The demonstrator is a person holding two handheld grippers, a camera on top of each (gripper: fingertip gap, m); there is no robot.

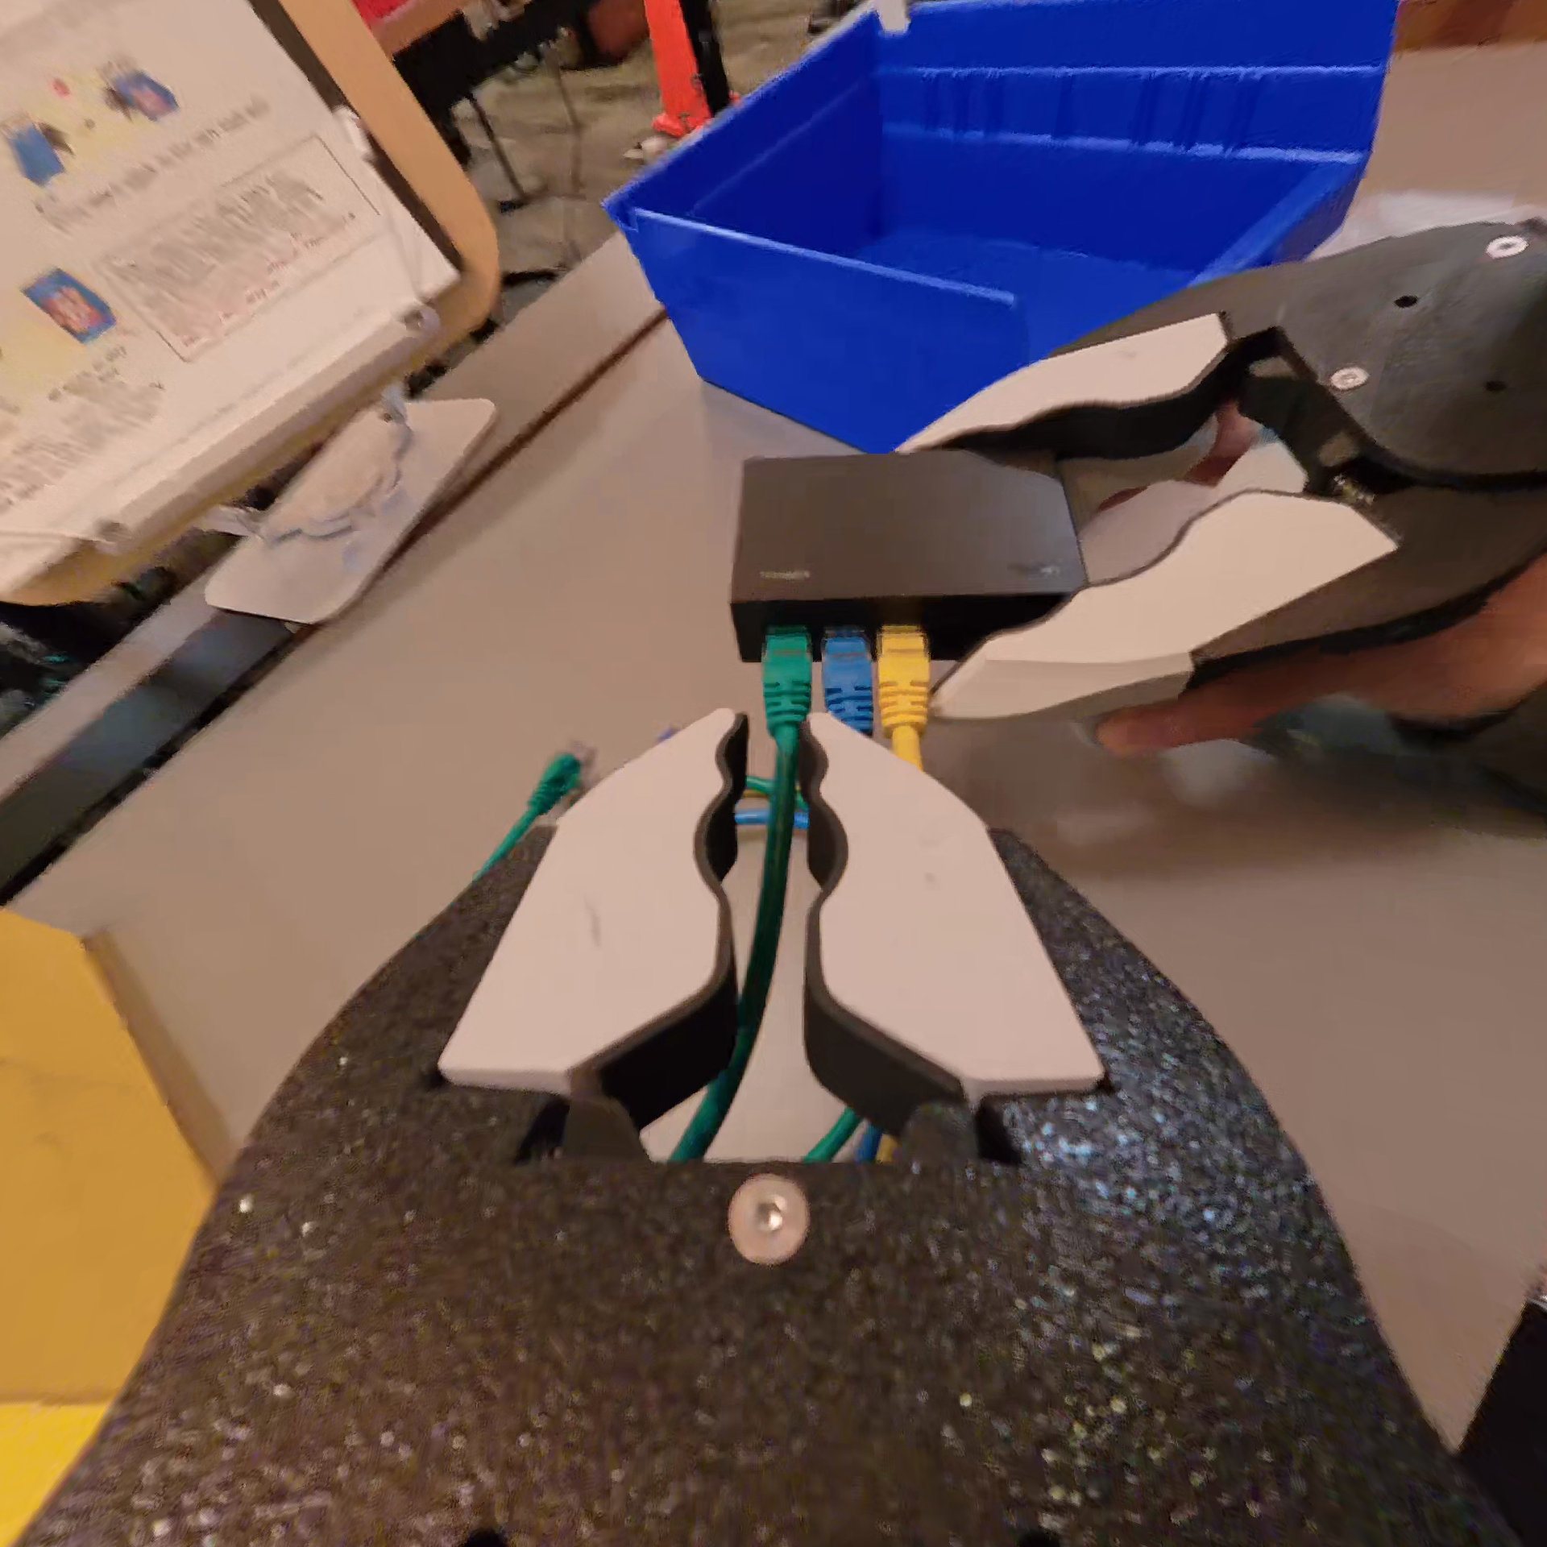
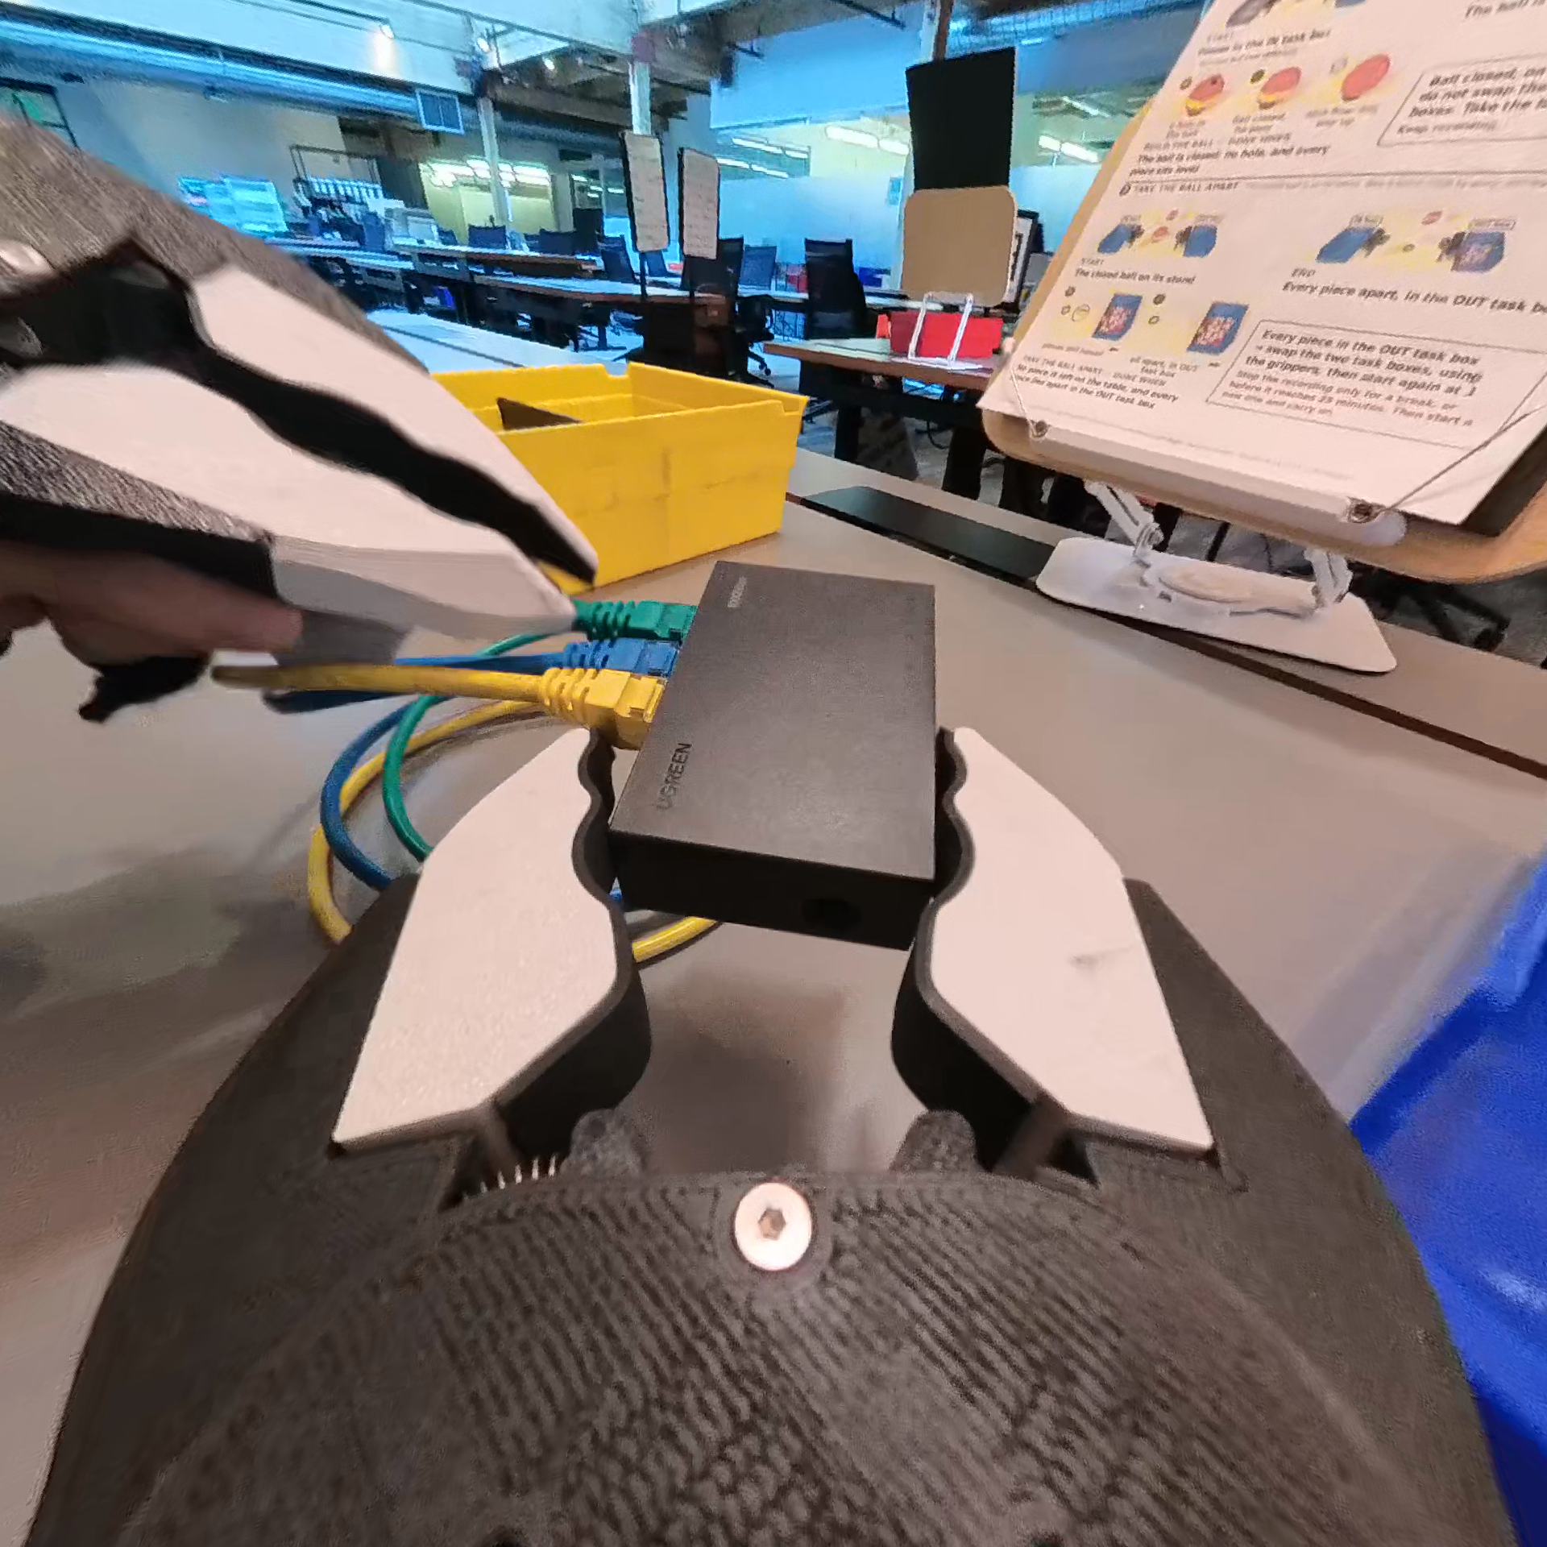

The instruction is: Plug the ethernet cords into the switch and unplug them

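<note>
Left tongs sit nearest in the left wrist view, narrowed around the green cord just behind its plug, fingers close on each side but contact not clear, so I cannot tell if they actually pinch it. Right tongs are pressed onto the two long sides of the black switch, holding its near end, which looks tipped slightly off the grey table (hard to be sure). Just past the left tongs, three plugs are seated side by side in the switch's front ports: green plug, blue plug, yellow plug. So the plug-in half looks done for these three; unplugging is what's left, and the green one reads as first to go. Count: three cords (one green, one blue, one yellow), their slack coiled on the table between the tongs; one loose green connector lies left of the left tongs, probably the green cord's other end. One switch, two tongs. Farther out: one blue bin behind the switch, looks empty; one yellow bin on the opposite side; one instruction sheet on a stand at the table's edge.
</note>
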